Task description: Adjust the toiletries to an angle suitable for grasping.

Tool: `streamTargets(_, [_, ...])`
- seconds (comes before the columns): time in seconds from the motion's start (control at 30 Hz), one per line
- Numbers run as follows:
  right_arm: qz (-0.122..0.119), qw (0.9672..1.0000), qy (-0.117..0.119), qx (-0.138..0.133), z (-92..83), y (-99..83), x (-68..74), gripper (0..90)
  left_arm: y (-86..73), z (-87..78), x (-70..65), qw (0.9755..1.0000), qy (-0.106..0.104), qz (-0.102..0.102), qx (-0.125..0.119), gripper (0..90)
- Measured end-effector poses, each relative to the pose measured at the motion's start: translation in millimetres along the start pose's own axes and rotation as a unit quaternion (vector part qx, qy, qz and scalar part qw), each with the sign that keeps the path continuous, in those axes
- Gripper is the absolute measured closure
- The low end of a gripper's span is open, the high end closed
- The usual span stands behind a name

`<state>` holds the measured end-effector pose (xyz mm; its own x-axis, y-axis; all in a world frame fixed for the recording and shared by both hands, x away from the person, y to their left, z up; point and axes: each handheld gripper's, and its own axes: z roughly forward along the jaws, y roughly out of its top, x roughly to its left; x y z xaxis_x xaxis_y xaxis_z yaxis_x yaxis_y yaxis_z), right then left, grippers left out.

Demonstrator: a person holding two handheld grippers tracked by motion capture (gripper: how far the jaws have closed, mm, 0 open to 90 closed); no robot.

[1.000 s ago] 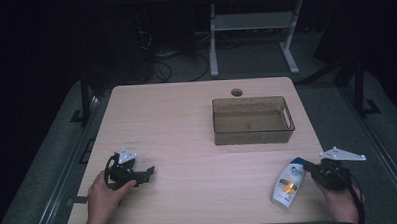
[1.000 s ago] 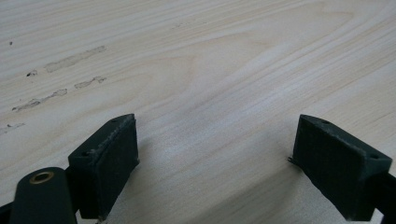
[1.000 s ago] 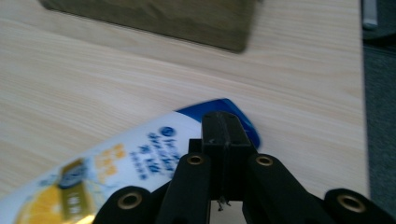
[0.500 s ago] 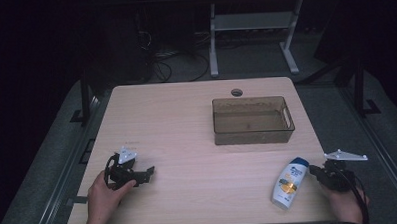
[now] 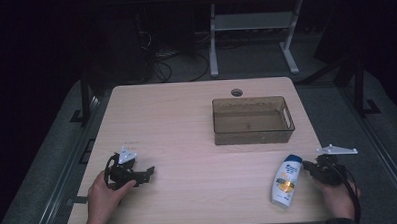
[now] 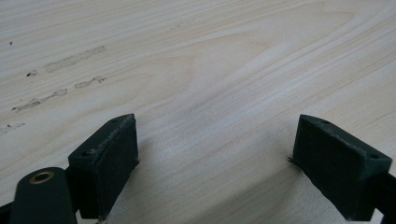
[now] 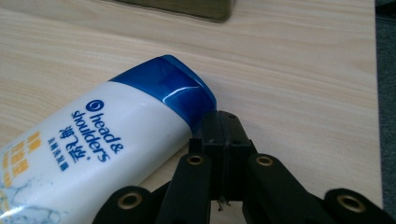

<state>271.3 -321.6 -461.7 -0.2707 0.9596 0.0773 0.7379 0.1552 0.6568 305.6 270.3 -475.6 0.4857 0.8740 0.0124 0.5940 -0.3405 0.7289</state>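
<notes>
So the right tool (image 7: 223,140), at the bottom middle of its own view, has its jaws pressed flat together with nothing between them, and the tips sit right up against the blue cap of the shampoo bottle (image 7: 98,140), which lies on its side on the worktop (image 7: 299,70) in the lower right of the high view, near the front edge. That's where I'd worry: with the jaws closed like that it can't grab anything, it can only nudge, and a round bottle lying down will probably roll or skid if it gets poked at the cap. It's close to the front and right edges of the worktop, so a careless shove could send it off. Even once opened, the cap end is slick and narrower than the body, so a pinch there might slip. The left tool (image 6: 215,158) is wide open and holding nothing, just bare wood between the pads, over in the lower left of the high view, well apart from the bottle, so no help from there. Further back, in the middle right, sits a brownish see-through bin (image 5: 253,120), looks empty. Nothing lies between bottle and bin. Behind that, a cable hole (image 5: 236,92) near the far edge.
</notes>
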Motion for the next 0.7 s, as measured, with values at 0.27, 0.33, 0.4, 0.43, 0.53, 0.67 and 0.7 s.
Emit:
streamTargets(0.27, [-0.007,0.9999,0.011,0.001,11.9,11.7,6.5,89.9,0.0,0.0,0.0,1.0000,0.000,0.000,0.000,12.9])
streamTargets(0.33, [-0.011,0.9999,0.012,0.002,14.5,14.3,8.7,89.9,0.0,0.0,0.0,1.0000,0.000,0.000,0.000,12.9])
streamTargets(0.4, [-0.013,0.9998,0.015,0.002,17.2,16.9,11.6,89.9,0.0,0.0,0.1,1.0000,0.000,0.001,0.000,12.9])
streamTargets(0.43, [-0.014,0.9998,0.016,0.003,18.0,17.7,12.3,89.9,0.0,0.0,0.0,1.0000,0.000,0.000,0.000,12.9])
streamTargets(0.53, [-0.019,0.9996,0.020,0.001,21.4,21.1,15.4,89.9,0.0,0.0,0.1,1.0000,0.000,0.001,0.000,12.9])
streamTargets(0.67, [-0.024,0.9994,0.026,0.000,25.5,25.7,20.2,89.9,0.0,0.0,0.0,1.0000,0.000,0.000,0.000,12.9])
streamTargets(0.7, [-0.024,0.9994,0.026,0.000,25.5,25.7,20.2,89.9,0.0,0.0,0.0,1.0000,0.000,0.000,0.000,12.9])
